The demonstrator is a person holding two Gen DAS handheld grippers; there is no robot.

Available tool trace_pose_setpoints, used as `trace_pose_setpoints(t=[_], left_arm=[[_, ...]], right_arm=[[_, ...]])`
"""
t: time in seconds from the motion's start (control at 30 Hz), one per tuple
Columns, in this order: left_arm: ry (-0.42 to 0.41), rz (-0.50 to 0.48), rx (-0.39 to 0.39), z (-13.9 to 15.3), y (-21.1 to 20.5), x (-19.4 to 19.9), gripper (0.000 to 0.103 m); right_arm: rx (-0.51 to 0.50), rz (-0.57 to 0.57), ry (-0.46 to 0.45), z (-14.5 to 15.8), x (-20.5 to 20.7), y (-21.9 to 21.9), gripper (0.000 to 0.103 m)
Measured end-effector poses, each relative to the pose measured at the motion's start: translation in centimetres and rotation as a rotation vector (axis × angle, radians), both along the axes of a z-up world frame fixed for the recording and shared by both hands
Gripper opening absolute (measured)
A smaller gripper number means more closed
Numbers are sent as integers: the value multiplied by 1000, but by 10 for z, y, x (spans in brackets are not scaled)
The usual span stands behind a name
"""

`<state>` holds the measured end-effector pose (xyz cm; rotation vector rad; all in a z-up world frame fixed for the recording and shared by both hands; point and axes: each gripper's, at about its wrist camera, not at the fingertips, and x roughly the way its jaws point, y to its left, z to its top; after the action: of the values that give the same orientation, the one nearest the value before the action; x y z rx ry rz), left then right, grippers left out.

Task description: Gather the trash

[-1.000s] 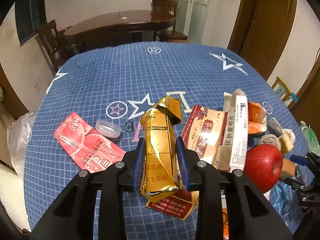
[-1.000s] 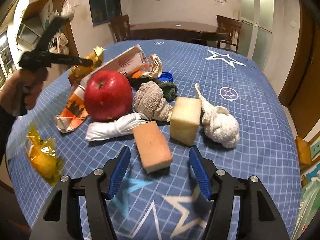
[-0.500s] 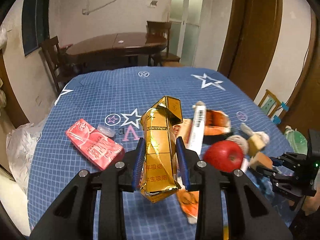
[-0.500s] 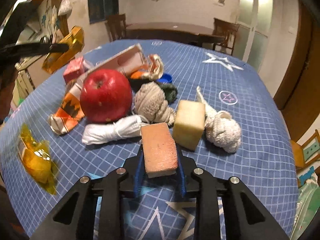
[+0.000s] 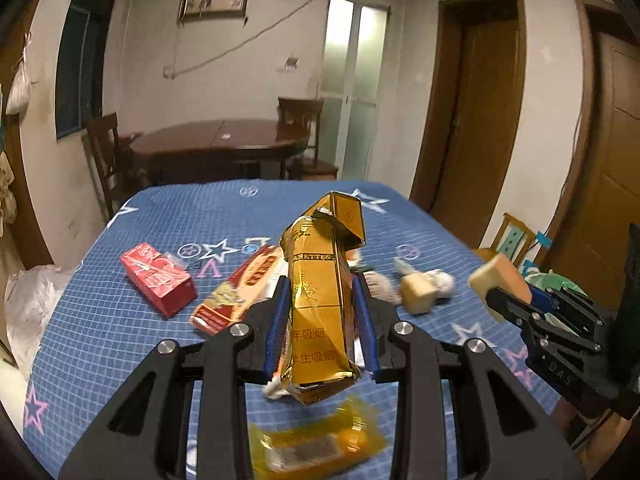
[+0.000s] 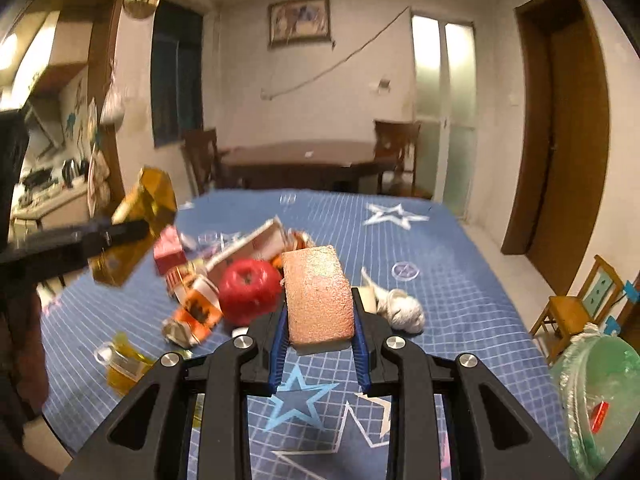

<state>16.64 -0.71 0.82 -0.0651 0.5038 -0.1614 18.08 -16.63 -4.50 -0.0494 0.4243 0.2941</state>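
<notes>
A crumpled gold cigarette pack (image 5: 320, 276) stands upright between the blue pads of my left gripper (image 5: 322, 300), which is shut on it above the blue star-print tablecloth (image 5: 120, 320). My right gripper (image 6: 320, 316) is shut on an orange-pink sponge (image 6: 318, 292), held clear of the table. In the left wrist view the right gripper (image 5: 516, 304) shows at the right edge with the sponge (image 5: 500, 276) in it. From the right wrist, the left gripper (image 6: 120, 234) and its gold pack (image 6: 140, 208) appear at the left.
On the cloth lie a red box (image 5: 156, 276), an orange-white carton (image 5: 236, 292), a yellow wrapper (image 5: 320, 440), a yellow sponge block (image 5: 416, 294), a red apple (image 6: 250, 290) and a white knotted cloth (image 6: 400, 308). A green plastic bag (image 6: 600, 392) hangs off the table's right side.
The right gripper closed on the orange-pink sponge and lifted it off the table. The left gripper rose and drew back with the gold pack; both views now look more level.
</notes>
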Motion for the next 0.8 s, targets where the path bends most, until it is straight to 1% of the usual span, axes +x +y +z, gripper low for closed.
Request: trace_pose_setpoints(t=[0.1, 0.17, 0.33, 0.53, 0.67, 0.8], left_arm=[[-28, -10, -19, 3, -13, -15, 30], [-51, -15, -15, 5, -22, -24, 30], [-86, -41, -3, 10, -42, -40, 30], [-86, -65, -10, 9, -56, -37, 30], [-87, -94, -15, 10, -69, -33, 30], [-96, -132, -14, 14, -91, -28, 30]], right_arm=[[-8, -22, -43, 11, -22, 0, 29], [-16, -41, -71, 18, -32, 0, 29], [-1, -65, -98, 33, -52, -12, 29], [-5, -85, -114, 48, -66, -26, 29], [-9, -119, -118, 57, -73, -46, 29], [-11, -164, -119, 64, -79, -70, 29]])
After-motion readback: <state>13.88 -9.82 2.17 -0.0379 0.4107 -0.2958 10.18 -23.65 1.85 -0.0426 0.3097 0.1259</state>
